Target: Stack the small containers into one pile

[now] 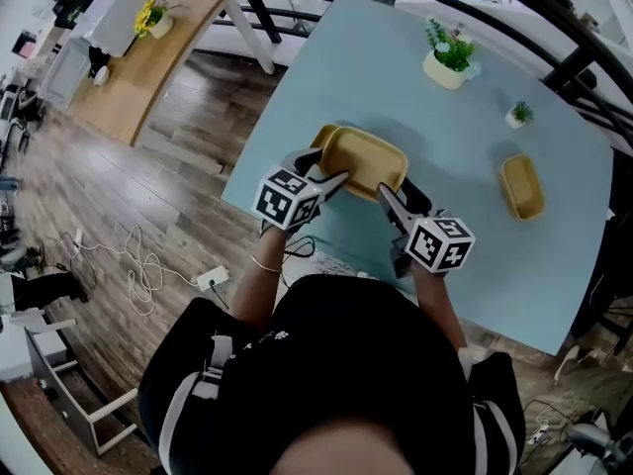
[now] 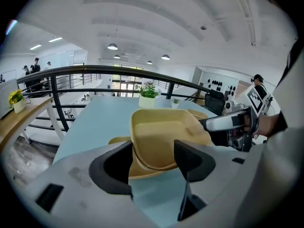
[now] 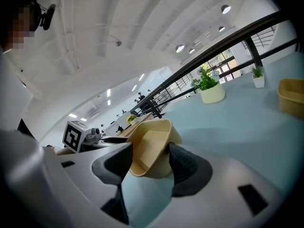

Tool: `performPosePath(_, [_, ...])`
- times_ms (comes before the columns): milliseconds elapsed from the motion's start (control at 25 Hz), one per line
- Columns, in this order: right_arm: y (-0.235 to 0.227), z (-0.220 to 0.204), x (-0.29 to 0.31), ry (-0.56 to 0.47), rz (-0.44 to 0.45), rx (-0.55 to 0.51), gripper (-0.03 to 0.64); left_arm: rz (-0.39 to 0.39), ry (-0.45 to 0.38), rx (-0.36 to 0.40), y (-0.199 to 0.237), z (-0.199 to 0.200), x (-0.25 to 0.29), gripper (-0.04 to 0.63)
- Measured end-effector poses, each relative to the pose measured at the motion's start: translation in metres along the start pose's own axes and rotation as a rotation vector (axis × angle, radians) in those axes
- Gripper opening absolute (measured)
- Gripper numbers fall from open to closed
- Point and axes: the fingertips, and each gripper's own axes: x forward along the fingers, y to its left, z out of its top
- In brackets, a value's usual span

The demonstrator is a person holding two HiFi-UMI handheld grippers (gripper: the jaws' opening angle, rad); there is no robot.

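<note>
Where the upper container sits: we find the upper container [image 1: 364, 159] caught by its near edge between the two tongs. It is tilted, and its far part lies over the lower container [image 1: 322, 137].
Left tongs: we record the left tongs [image 2: 152, 152] clenched on the near left corner of the upper container, with one jaw on each side of its wall.
Right tongs: we record the right tongs [image 3: 151, 158] clenched on the near right corner of the same container. Its open side is tipped towards the left tongs.
Lower container: it rests on the surface [image 1: 475, 255] just ahead of the left tongs. Its rim shows out from under the upper container on the left side. We cannot tell whether the two touch.
Third container: the third container [image 1: 522, 186] stands alone on the surface, ahead and to the right of the right tongs and well apart from them.
Plants: a potted plant [image 1: 448, 55] stands far ahead of both tongs. A small plant [image 1: 517, 115] stands to its right, nearer the third container.
Surface: we note a pale blue top that carries all three containers.
</note>
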Motion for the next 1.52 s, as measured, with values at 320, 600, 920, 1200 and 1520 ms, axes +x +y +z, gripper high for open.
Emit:
performPosePath(320, [0.010,-0.001,0.032,0.007,-0.035,0.023,0.242,-0.036,0.035,0.008,0.034,-0.009,-0.004,0.253])
performPosePath(600, [0.012,-0.006,0.053,0.028,-0.088,0.027,0.242,-0.076,0.057,0.005,0.053,-0.019,-0.003,0.253])
performPosePath(920, [0.009,-0.019,0.066,0.051,-0.141,0.063,0.241,-0.130,0.081,0.002,0.066,-0.026,0.004,0.253])
performPosePath(1200, [0.003,-0.024,0.078,0.060,-0.176,0.086,0.242,-0.166,0.104,0.000,0.076,-0.034,0.010,0.253])
performPosePath(1520, [-0.005,-0.031,0.080,0.067,-0.214,0.100,0.244,-0.201,0.151,0.026,0.073,-0.046,0.016,0.253])
